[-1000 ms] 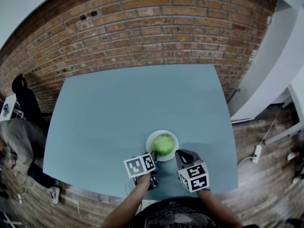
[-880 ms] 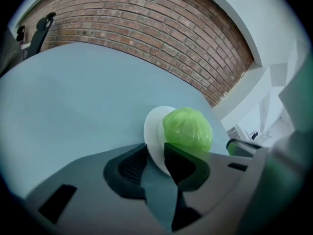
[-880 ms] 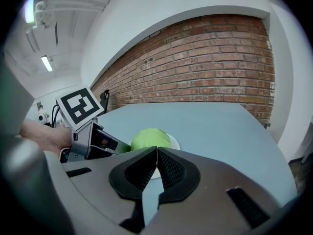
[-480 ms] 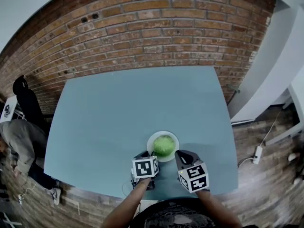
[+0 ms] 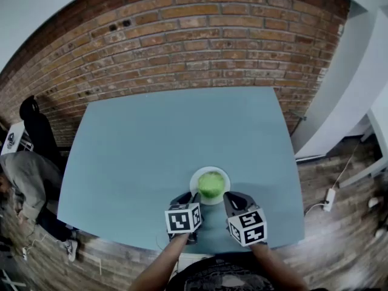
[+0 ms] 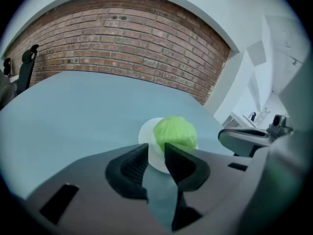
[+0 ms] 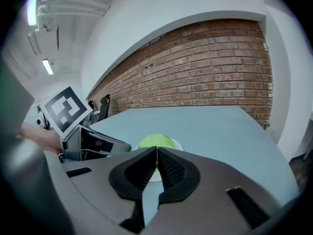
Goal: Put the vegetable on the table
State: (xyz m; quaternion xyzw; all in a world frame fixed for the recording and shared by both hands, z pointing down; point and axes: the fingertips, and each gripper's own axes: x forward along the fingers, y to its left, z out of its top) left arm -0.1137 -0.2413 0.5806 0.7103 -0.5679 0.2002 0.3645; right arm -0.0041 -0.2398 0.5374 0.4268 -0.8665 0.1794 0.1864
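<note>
**A:** What do we mark as changed here?

**B:** The left gripper [image 6: 156, 153]. Compared with the head view of a second ago, its marker cube has rolled from a slant to sit nearly square to us. Its jaws have also just been opening. In the left gripper view we see them parted, with the plate's edge and the table showing through the gap and nothing between the pads.

**A:** And the right gripper [image 7: 156, 155]?

**B:** Its jaws meet tip to tip and hold nothing. It sits where it did, beside the left one at the table's near edge.

**A:** Where do we place the vegetable [image 5: 211, 183]?

**B:** It is a round green head resting on the white plate [image 5: 209, 168]. It lies just beyond both grippers' tips, and neither touches it. We judge the task barely begun. The left jaws look ready to close on the head, which must then come off the plate and go onto the table top.

**A:** What about the surface and the room?

**B:** The table [image 5: 157, 138] is a plain blue-grey slab, and the plate is the only thing we see on it. A brick wall [image 5: 182, 35] runs behind it, and a white wall [image 5: 357, 71] stands at the right. At the left edge we note a black chair [image 5: 33, 126] and a person [image 5: 24, 174] bent low.
</note>
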